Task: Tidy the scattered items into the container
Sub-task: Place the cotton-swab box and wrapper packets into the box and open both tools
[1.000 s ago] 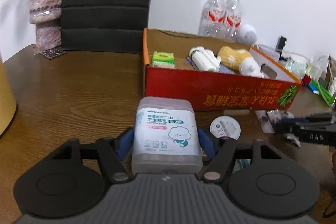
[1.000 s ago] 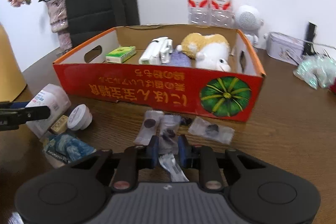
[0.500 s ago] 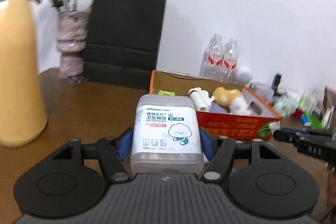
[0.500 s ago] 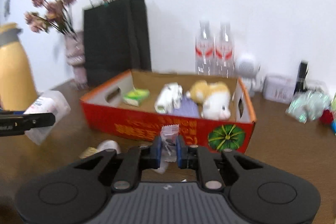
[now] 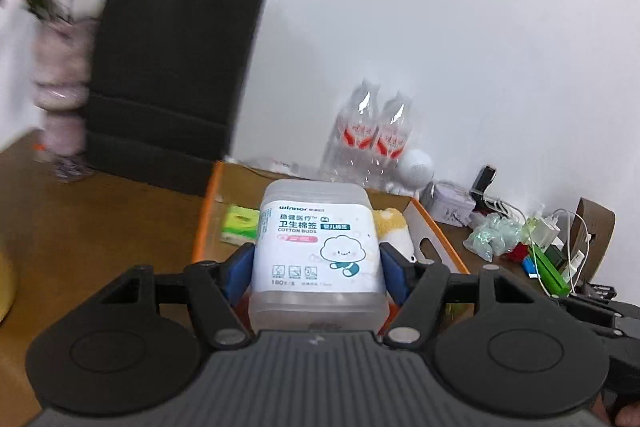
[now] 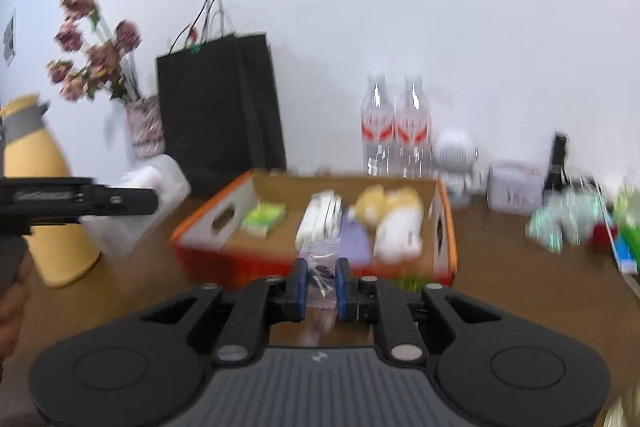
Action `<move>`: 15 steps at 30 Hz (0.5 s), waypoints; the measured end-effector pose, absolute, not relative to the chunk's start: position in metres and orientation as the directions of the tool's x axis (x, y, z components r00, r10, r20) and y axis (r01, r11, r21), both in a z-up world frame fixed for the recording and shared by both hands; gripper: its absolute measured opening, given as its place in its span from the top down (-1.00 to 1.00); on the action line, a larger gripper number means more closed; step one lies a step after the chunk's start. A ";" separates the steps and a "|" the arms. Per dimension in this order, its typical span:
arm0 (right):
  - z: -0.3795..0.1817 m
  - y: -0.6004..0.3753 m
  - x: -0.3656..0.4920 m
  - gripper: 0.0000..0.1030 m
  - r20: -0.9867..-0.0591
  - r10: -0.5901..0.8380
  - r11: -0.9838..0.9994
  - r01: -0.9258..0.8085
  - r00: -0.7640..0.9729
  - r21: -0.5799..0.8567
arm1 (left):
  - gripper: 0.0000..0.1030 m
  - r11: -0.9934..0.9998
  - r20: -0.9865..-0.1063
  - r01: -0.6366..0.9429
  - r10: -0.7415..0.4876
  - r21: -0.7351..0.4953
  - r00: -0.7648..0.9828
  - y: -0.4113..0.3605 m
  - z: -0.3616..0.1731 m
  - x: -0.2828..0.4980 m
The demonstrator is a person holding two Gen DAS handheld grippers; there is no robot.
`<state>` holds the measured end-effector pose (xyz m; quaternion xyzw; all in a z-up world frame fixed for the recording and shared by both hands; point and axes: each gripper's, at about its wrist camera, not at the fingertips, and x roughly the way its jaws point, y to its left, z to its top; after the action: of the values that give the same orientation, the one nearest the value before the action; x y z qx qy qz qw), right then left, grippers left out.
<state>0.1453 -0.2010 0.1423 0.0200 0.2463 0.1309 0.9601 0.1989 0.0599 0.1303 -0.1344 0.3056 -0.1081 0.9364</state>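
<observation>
The left gripper (image 5: 316, 263) clamps its fingers on a cotton-bud box (image 5: 316, 247) above the near wall of the carton (image 6: 446, 227), while the right gripper (image 6: 321, 281), fingers nearly closed, pinches a small clear bag (image 6: 322, 267) before it.

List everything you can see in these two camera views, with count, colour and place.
cardboard box: one, red-orange, table centre
green packet: one, inside box, left
white item: one, inside box, middle
plush toy: one, yellow-white, inside box, right
cotton bud box: one, clear with white label, in left gripper
small clear bag: one, in right gripper
water bottles: two, clear, behind box
paper bag: one, black, by wall
flower vase: one, pink, left
flask: one, yellow, far left
left gripper: shut on cotton bud box
right gripper: shut on small clear bag
</observation>
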 end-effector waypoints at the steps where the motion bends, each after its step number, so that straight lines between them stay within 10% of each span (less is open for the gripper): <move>1: 0.150 -0.201 0.165 0.74 -0.483 0.268 0.963 -0.241 0.834 0.117 | -0.29 0.932 -0.585 0.098 -0.298 -0.348 0.754 0.058 0.128 0.227; 15: 0.081 -0.177 0.396 0.74 -0.798 0.233 0.972 -0.156 0.555 0.175 | -0.29 0.988 -0.822 -0.058 -0.086 -0.143 0.563 0.020 0.032 0.401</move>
<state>0.3964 -0.1771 0.0813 0.0419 0.4585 0.1103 0.8809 0.4013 0.0200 0.0324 -0.0771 0.4676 -0.0081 0.8806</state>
